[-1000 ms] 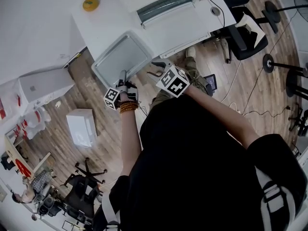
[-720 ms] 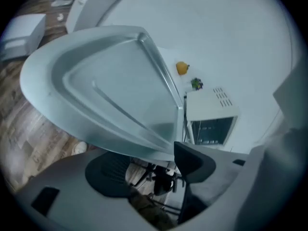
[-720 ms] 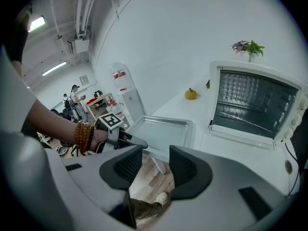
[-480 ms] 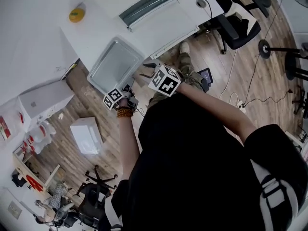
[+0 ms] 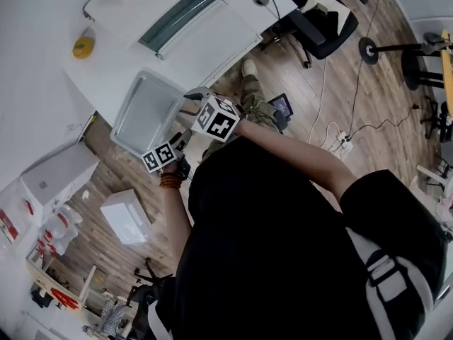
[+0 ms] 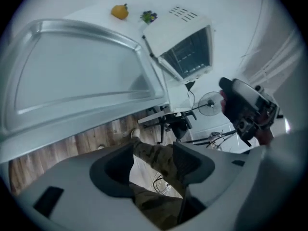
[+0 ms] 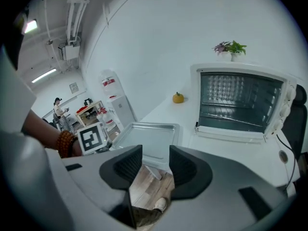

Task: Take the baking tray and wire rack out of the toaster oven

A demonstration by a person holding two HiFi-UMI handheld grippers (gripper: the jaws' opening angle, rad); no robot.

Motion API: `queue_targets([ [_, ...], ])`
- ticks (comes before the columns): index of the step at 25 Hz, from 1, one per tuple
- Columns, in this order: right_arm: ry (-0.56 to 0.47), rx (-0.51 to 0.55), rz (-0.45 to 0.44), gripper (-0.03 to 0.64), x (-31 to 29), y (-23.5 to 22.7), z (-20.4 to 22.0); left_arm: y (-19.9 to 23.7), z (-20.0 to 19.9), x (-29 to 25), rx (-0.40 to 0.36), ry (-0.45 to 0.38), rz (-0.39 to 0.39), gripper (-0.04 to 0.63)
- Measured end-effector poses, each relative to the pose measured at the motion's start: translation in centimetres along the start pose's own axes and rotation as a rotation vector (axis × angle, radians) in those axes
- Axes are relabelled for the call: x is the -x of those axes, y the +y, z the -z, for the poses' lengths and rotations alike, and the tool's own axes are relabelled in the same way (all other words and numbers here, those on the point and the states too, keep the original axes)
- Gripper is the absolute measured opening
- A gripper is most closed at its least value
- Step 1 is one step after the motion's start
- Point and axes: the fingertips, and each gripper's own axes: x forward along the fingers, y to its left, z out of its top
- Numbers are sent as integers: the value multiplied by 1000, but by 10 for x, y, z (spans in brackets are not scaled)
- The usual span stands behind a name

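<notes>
The silver baking tray [image 5: 144, 110] [image 6: 82, 76] [image 7: 147, 136] lies empty on the white table [image 5: 212, 44], its near end over the table's edge. Behind it stands the toaster oven [image 5: 185, 9] [image 7: 240, 102] [image 6: 185, 47]; a wire rack [image 7: 238, 117] shows through its glass front. My left gripper [image 5: 175, 144] [image 6: 154, 153] hangs just off the tray's near edge. Its jaws have just been opening and stand open, with only a trouser leg behind them. To the right of the tray my right gripper [image 5: 190, 102] [image 7: 155, 162] is open and holds nothing.
A small yellow pumpkin [image 5: 83, 47] [image 7: 178, 97] sits on the table and a potted plant [image 7: 231, 47] on the oven. On the wooden floor are a white box [image 5: 124, 214], a black office chair [image 5: 318, 27] and cables [image 5: 340, 137].
My left gripper has come off the tray's near edge, drawn back and rolled. The tray stays on the table. My right gripper has hardly moved.
</notes>
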Motion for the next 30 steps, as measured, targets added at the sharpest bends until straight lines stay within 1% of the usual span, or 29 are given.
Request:
queue_targets([
  [3,-36,-41,31,184,5,-17,-9,-41,-15,11,-176,-39,44,265],
  [5,-54,-73,64,183,15,-34,-9,-79,-26,11,-268,-73,101,261],
  [7,-91,-127,102,173,21,-53,-13,-112,-40,12,-335,-105,170,259],
  [9,-140,-177,136,164,22,-69,-21,-135,-57,19,-391,-154,212,255],
  [11,-181,-201,158,155,22,-84,-27,-153,-77,29,-439,-229,216,245],
  [14,-226,-256,184,149,25,-106,-30,-177,-99,44,-499,-351,189,214],
  [16,-265,-300,222,135,26,-124,-30,-187,-108,51,-530,-400,175,201],
  [18,-288,-326,250,129,22,-139,-29,-194,-114,56,-552,-431,163,193],
  [22,-305,-430,243,126,8,-163,-29,-199,-124,66,-565,-466,145,183],
  [26,-325,-505,260,118,-3,-190,-30,-195,-131,76,-546,-504,118,178],
  [30,-365,-609,292,109,-14,-221,-32,-191,-134,83,-511,-532,98,173],
])
